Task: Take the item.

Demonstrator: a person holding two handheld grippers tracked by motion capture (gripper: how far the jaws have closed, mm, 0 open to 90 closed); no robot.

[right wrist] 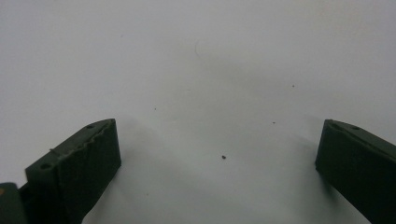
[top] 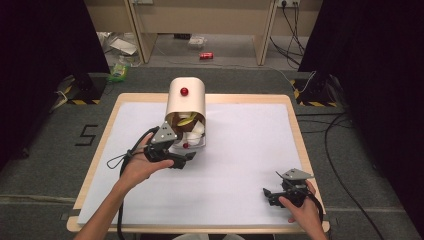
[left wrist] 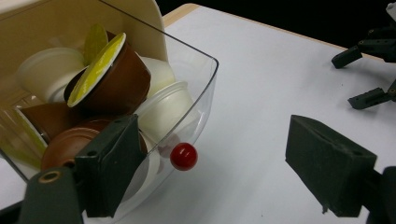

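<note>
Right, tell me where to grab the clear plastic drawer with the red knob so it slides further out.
Take the small red ball knob on the front wall of the clear plastic drawer. It stands proud of the wall, so the open left gripper can probably close its fingers either side of it, coming straight at the front from the table side. The curved wall itself offers little purchase.
</note>
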